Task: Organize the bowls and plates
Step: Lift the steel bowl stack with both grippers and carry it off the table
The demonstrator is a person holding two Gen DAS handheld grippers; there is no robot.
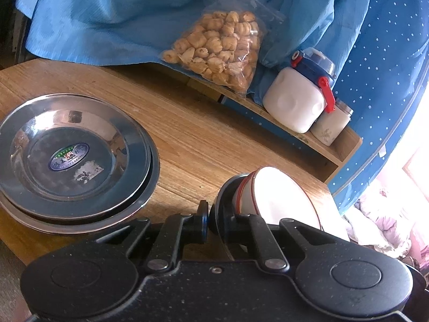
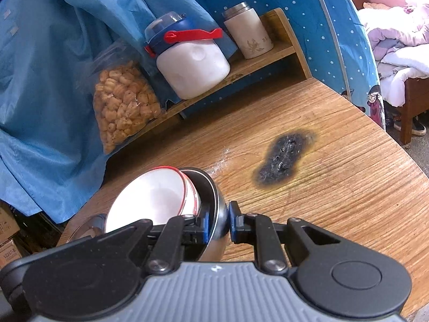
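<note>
Both jaws are clenched on one nested pair. The left hand-held gripper (image 1: 208, 221) pinches the rim of the steel bowl (image 1: 224, 209), and the right hand-held gripper (image 2: 218, 222) pinches the opposite side of that rim. Inside sits a white ceramic bowl (image 2: 152, 201) with a red-striped rim, tilted and loose. Judged: the steel is light, stiff and slick; the ceramic is heavier, breakable and may slide. To the left, stacked steel plates (image 1: 72, 158) rest on the bench (image 1: 203, 139).
</note>
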